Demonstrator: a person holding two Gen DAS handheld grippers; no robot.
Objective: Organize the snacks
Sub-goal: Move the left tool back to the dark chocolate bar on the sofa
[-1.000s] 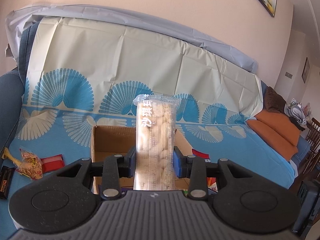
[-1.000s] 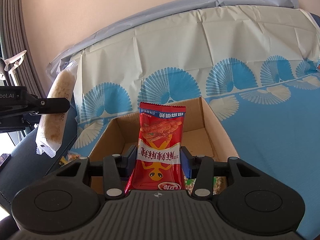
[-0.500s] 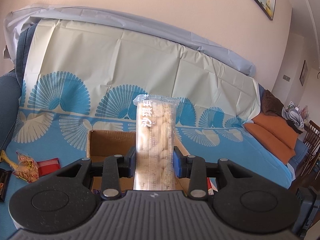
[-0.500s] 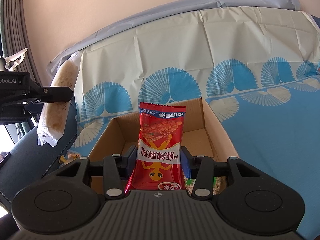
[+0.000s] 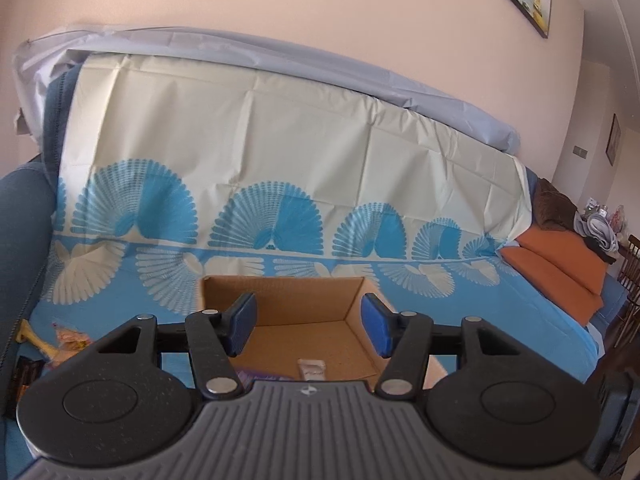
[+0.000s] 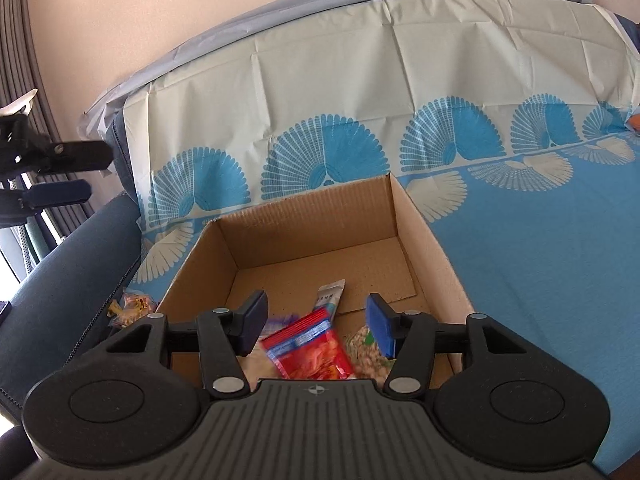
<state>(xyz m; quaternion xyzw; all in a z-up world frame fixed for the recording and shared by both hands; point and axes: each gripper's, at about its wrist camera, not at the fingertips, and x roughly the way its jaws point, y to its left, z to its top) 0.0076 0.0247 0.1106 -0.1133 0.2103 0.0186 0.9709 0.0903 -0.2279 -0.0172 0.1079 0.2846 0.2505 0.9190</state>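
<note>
An open cardboard box (image 6: 436, 240) sits on a sofa with a blue and cream cover. My right gripper (image 6: 318, 322) is open and empty just above the box's near part. Below it in the box lie a red snack packet (image 6: 316, 350), the clear pale snack bar (image 6: 330, 296) and a packet of pale pieces (image 6: 370, 354). My left gripper (image 5: 308, 326) is open and empty above the same box (image 5: 288, 300); the bar's end (image 5: 312, 368) shows below it. The left gripper also shows at the far left of the right wrist view (image 6: 60, 176).
Loose snack packets lie on the cover left of the box (image 5: 66, 338) (image 6: 132, 308). A dark blue sofa arm (image 6: 60, 280) stands at the left. Orange cushions (image 5: 560, 264) and wooden chairs (image 5: 630, 272) are at the right. The sofa back rises behind the box.
Both grippers have opened. The clear snack bar left the left gripper and the red packet left the right gripper; both now lie in the box.
</note>
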